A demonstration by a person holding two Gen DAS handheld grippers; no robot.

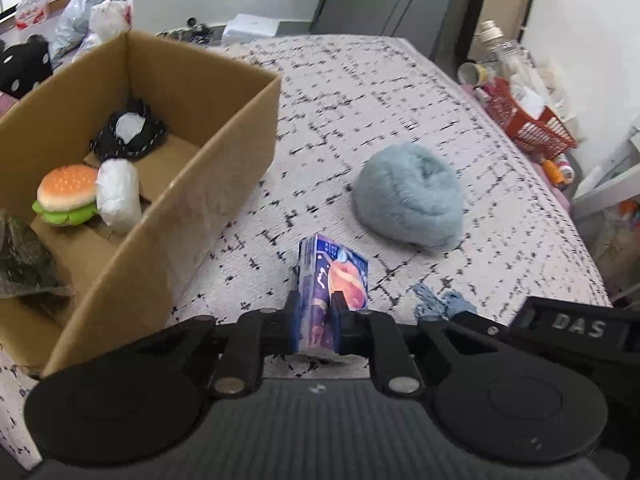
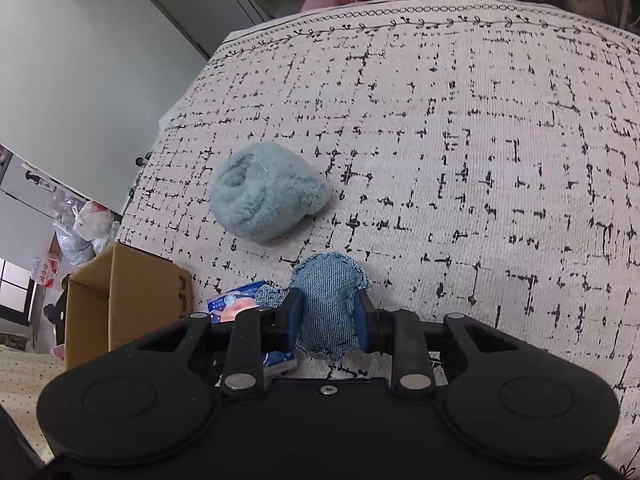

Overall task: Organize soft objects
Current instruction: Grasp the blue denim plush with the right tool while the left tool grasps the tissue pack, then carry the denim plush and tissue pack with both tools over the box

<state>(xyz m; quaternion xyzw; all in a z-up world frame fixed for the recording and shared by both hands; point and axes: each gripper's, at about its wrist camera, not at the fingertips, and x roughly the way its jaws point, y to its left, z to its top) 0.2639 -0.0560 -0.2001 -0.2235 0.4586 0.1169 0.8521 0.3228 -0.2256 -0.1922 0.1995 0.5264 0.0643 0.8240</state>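
My left gripper (image 1: pixel 314 310) is shut on a purple tissue pack (image 1: pixel 334 272) with a planet print, held just above the patterned cloth, right of the cardboard box (image 1: pixel 224 152). My right gripper (image 2: pixel 326 314) is shut on a blue denim pouch (image 2: pixel 326 300); its frayed edge shows in the left wrist view (image 1: pixel 440 304). A fluffy light-blue ball (image 1: pixel 410 196) lies on the cloth ahead of both grippers; it also shows in the right wrist view (image 2: pixel 268 192). The tissue pack (image 2: pixel 240 304) appears left of the right gripper.
The box holds a toy burger (image 1: pixel 66 196), a white roll (image 1: pixel 118 192), a black fabric item (image 1: pixel 130 132) and a dark green cloth (image 1: pixel 24 260). A red basket (image 1: pixel 532 120) and bottles stand off the cloth's right edge. Bags lie behind the box.
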